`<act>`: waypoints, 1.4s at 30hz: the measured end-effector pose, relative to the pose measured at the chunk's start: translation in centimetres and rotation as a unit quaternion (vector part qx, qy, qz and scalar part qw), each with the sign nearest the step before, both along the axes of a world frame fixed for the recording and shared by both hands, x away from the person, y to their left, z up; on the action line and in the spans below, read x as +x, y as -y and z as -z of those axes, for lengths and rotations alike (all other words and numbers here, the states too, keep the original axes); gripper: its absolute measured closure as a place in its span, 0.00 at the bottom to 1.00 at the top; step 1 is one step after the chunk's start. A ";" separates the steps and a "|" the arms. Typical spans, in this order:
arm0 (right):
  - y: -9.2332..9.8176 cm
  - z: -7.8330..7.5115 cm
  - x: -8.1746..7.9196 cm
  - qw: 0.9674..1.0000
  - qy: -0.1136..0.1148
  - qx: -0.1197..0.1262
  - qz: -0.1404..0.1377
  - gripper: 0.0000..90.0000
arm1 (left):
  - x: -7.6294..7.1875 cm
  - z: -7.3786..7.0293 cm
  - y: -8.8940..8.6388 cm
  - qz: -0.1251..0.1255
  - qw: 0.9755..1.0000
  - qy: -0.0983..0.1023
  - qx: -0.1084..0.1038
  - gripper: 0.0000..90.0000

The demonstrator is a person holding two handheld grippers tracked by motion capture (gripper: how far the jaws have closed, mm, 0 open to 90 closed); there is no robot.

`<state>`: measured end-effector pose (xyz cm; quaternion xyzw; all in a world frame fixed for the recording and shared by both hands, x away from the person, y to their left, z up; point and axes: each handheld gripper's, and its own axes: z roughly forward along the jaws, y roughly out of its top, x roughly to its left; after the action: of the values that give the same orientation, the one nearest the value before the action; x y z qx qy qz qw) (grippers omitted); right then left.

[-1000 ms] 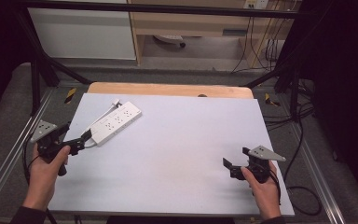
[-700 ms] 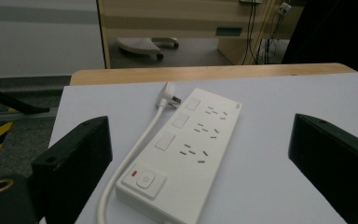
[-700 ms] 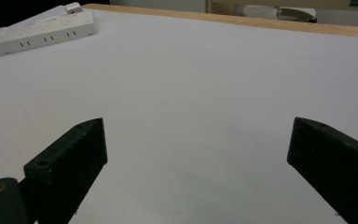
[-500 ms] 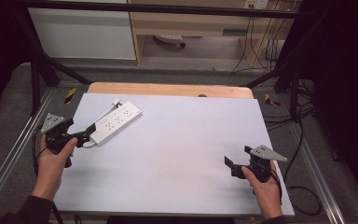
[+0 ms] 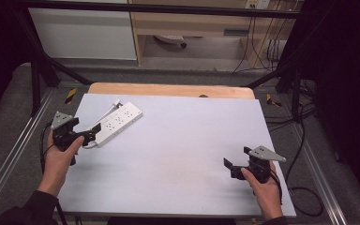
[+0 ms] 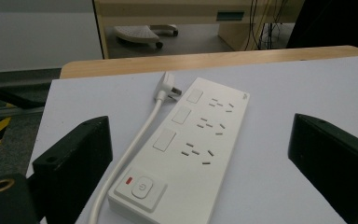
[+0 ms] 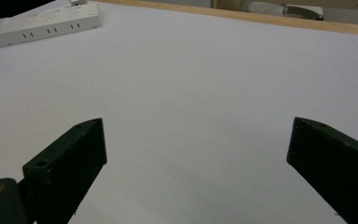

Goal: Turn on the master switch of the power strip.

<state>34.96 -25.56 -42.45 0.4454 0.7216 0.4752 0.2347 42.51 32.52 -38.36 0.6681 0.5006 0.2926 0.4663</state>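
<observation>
A white power strip (image 5: 118,123) lies at the table's back left, its white cable and plug (image 5: 116,102) running along its far side. In the left gripper view the strip (image 6: 186,154) sits between my wide-apart jaws, switch end nearest, plug (image 6: 167,87) beyond. My left gripper (image 5: 90,136) is open, its tips at the strip's near end. Near the front right edge my right gripper (image 5: 228,168) is open over bare table with nothing between its jaws. The right gripper view shows the strip (image 7: 42,24) far off at upper left.
The pale grey table top (image 5: 187,140) has a wooden strip (image 5: 168,90) along its far edge. Metal rails (image 5: 14,150) run down both sides. Cables (image 5: 304,192) hang off the right side. Beyond the table stand a cabinet and a shelf with more cables.
My left gripper has moved forward and slightly right, up to the near end of the power strip. The right gripper has stayed nearly still.
</observation>
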 end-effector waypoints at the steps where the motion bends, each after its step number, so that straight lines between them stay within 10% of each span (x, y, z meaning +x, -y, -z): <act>1: 0.0 0.0 0.0 1.000 0.000 0.002 0.001 0.06 | 0.2 0.0 0.0 0.000 1.000 -0.001 0.001 0.07; 42: -0.5 0.8 0.1 1.000 -0.020 -0.008 -0.011 0.05 | 3.6 2.3 -1.4 -0.055 0.998 -0.037 0.022 0.08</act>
<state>35.06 -25.04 -43.23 0.4449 0.7348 0.4629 0.2188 46.12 33.88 -40.62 0.6599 0.5468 0.3041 0.4160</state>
